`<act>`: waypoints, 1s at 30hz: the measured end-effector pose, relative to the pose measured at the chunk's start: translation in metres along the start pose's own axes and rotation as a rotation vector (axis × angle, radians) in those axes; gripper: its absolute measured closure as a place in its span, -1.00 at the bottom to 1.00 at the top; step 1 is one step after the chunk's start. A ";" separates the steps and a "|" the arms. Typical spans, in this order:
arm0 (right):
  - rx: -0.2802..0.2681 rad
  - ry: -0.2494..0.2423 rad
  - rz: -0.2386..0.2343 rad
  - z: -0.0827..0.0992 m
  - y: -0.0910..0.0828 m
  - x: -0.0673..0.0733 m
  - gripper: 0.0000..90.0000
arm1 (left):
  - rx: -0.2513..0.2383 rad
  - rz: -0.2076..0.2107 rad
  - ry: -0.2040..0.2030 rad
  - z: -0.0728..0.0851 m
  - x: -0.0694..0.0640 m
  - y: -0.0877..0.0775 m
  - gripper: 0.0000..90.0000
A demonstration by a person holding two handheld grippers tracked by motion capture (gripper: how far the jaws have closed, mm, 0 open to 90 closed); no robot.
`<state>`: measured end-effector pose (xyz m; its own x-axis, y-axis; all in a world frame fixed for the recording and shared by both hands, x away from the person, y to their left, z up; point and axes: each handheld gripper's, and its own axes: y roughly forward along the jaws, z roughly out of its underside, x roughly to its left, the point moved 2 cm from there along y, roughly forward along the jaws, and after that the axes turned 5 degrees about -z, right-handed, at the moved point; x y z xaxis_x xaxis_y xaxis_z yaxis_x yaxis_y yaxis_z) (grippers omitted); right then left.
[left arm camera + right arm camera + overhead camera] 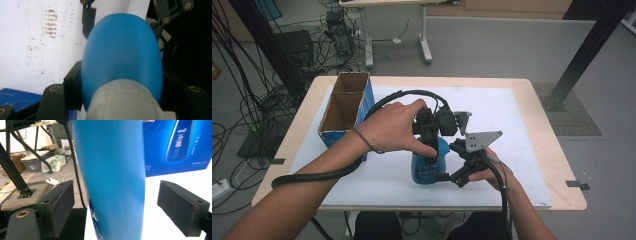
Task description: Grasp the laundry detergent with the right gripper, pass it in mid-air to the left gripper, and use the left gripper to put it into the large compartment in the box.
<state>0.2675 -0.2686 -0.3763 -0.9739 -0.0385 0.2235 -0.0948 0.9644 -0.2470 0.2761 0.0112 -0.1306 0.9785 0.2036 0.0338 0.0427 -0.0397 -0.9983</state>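
Note:
A blue plastic bottle point(426, 169) stands upright on the white mat point(517, 150) near the table's front. My left gripper point(431, 146) comes down on it from above and is shut on its upper body. In the left gripper view the bottle's blue shoulder point(122, 50) and pale cap point(125, 102) sit between the pads point(73, 92). My right gripper point(446, 176) reaches in level from the right at the bottle's lower part. In the right gripper view the blue wall point(112, 177) stands between the two pads point(60, 210), with a gap on each side, so this gripper is open.
A cardboard box with blue sides point(344, 107) lies open-topped at the mat's left; its printed blue face point(175, 145) stands close behind the bottle. The left gripper's cable point(312, 175) loops over the table. Beyond the table are desk legs point(426, 47) and floor cables.

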 end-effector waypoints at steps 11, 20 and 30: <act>0.007 0.008 0.044 0.000 -0.021 0.007 -0.71 | 0.001 -0.005 -0.007 0.001 -0.001 -0.003 -0.16; 0.011 0.019 0.114 0.004 -0.047 0.015 -0.71 | -0.002 -0.014 -0.017 0.004 -0.002 -0.004 -0.16; 0.010 0.060 0.218 0.015 -0.080 0.026 -0.72 | -0.001 -0.023 -0.019 0.005 -0.005 -0.007 -0.16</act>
<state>0.2470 -0.3507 -0.3653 -0.9575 0.1867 0.2197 0.1143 0.9454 -0.3052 0.2702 0.0149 -0.1241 0.9732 0.2231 0.0556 0.0652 -0.0358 -0.9972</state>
